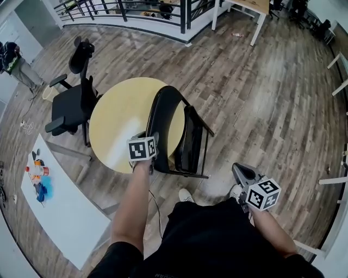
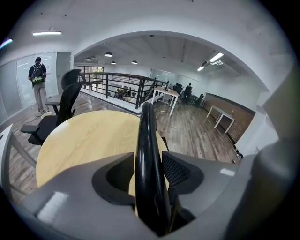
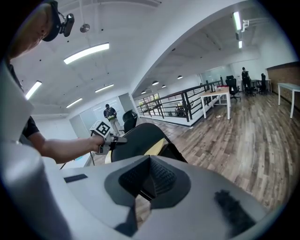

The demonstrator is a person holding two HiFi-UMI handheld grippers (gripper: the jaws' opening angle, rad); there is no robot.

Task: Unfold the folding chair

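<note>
The black folding chair [image 1: 182, 136] stands on the wood floor against the round yellow table [image 1: 117, 122], its seat panel steep and close to the backrest. My left gripper [image 1: 148, 140] is at the backrest's top rim. In the left gripper view the rim [image 2: 146, 136] runs between the open jaws of the left gripper [image 2: 147, 157], with the pads [image 2: 176, 171] close beside it. My right gripper [image 1: 239, 172] hangs shut to the right of the chair, apart from it. The right gripper view shows that gripper [image 3: 149, 161] holding nothing, with the chair [image 3: 140, 138] and the left gripper [image 3: 104, 130] ahead.
A black office chair [image 1: 73, 98] stands left of the round table. A white table [image 1: 65, 212] with small coloured items lies at the lower left. A black railing [image 1: 136, 10] and a white desk [image 1: 247, 8] are at the far side. A person [image 2: 37, 79] stands far off.
</note>
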